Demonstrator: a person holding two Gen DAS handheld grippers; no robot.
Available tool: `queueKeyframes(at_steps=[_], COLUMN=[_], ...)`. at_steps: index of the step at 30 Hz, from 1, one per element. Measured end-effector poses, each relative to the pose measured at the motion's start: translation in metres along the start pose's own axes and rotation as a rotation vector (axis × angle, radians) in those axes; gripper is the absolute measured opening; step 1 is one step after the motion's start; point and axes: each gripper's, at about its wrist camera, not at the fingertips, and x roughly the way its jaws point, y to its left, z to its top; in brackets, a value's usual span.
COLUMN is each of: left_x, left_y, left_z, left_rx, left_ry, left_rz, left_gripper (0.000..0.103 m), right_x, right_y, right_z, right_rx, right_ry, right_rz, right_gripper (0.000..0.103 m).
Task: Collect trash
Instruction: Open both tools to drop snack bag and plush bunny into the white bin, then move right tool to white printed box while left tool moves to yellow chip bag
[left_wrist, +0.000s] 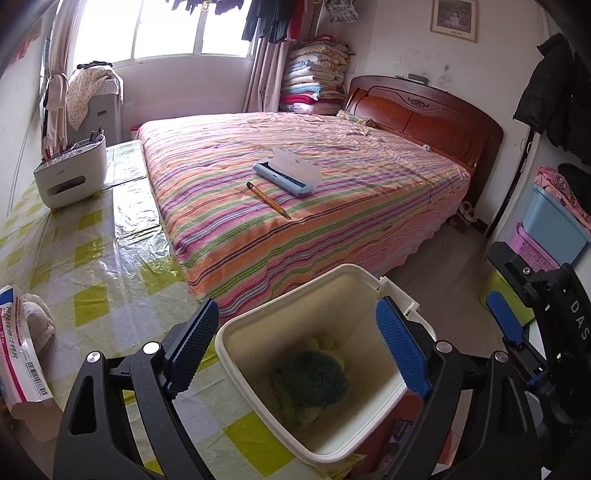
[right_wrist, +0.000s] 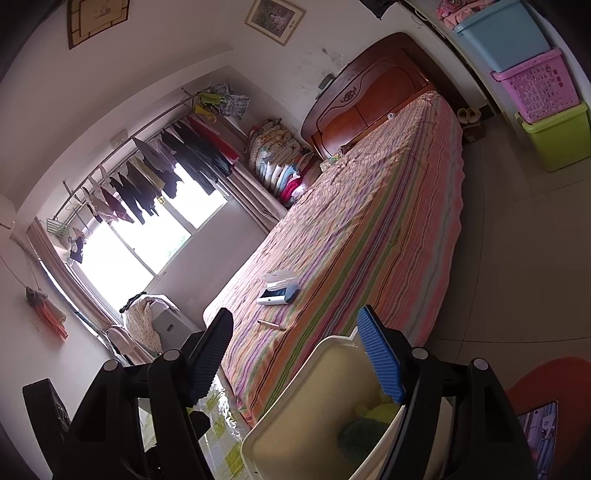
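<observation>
Left wrist view: bin between open left claw pads.
Light, rigid, smooth plastic (slip risk); grip rim at 3 o'clock; right claw also open.

Bedroom, daylight from big window. Bed with striped cover is the landmark. Wooden headboard at its far end; folded quilts stacked beside the headboard. Clothes rail above the window. Stacked plastic bins across the tiled floor from the bed. White walls, framed picture.
</observation>
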Motion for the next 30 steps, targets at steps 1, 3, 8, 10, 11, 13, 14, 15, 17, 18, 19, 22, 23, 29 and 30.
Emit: queueKeyframes(at_steps=[1,3,8,10,11,13,14,15,17,18,19,22,23,29,30], left_x=[-0.009,-0.028,-0.083,-0.102,-0.111,-0.131,-0.14,-0.149,-0.166,-0.174,-0.181,-0.202,-0.208,-0.242,-0.247], left_y=[0.006,0.02,0.064,0.086,0.098,0.12,0.131,0.142,0.163,0.172,0.18,0.206,0.214,0.262,0.269], left_z=[0.002,0.004,-0.003,-0.008,-0.01,-0.015,-0.018,-0.022,-0.031,-0.036,-0.04,-0.053,-0.057,-0.08,-0.084], left_rx=[-0.017,-0.043,-0.072,-0.106,-0.125,-0.162,-0.186,-0.208,-0.243,-0.254,-0.263,-0.297,-0.313,-0.42,-0.445], left_ry=[-0.018,-0.06,-0.169,-0.188,-0.196,-0.229,-0.241,-0.25,-0.266,-0.268,-0.266,-0.267,-0.269,-0.289,-0.291], left_rz=[0.002,0.027,0.147,0.184,0.206,0.253,0.269,0.287,0.342,0.367,0.39,0.454,0.465,0.534,0.539], left_gripper=[0.086,0.087,0.091,0.091,0.091,0.091,0.091,0.091,0.091,0.091,0.091,0.091,0.091,0.091,0.091], right_x=[0.0,-0.001,0.001,0.0,-0.002,-0.007,-0.009,-0.011,-0.012,-0.013,-0.014,-0.017,-0.018,-0.014,-0.013], right_y=[0.002,0.006,0.037,0.056,0.066,0.089,0.099,0.109,0.127,0.134,0.142,0.16,0.164,0.188,0.191], right_z=[0.0,-0.002,-0.02,-0.032,-0.039,-0.054,-0.061,-0.069,-0.085,-0.092,-0.099,-0.117,-0.122,-0.151,-0.156], right_rx=[-0.01,-0.03,-0.128,-0.18,-0.215,-0.285,-0.316,-0.348,-0.409,-0.43,-0.456,-0.521,-0.536,-0.608,-0.624], right_ry=[-0.001,-0.004,0.037,0.052,0.054,0.056,0.059,0.065,0.088,0.1,0.113,0.143,0.152,0.238,0.259], right_rz=[0.002,0.005,0.044,0.082,0.1,0.138,0.157,0.174,0.212,0.233,0.252,0.312,0.328,0.395,0.404], right_gripper=[0.068,0.068,0.073,0.075,0.076,0.077,0.078,0.08,0.081,0.081,0.081,0.082,0.082,0.085,0.085])
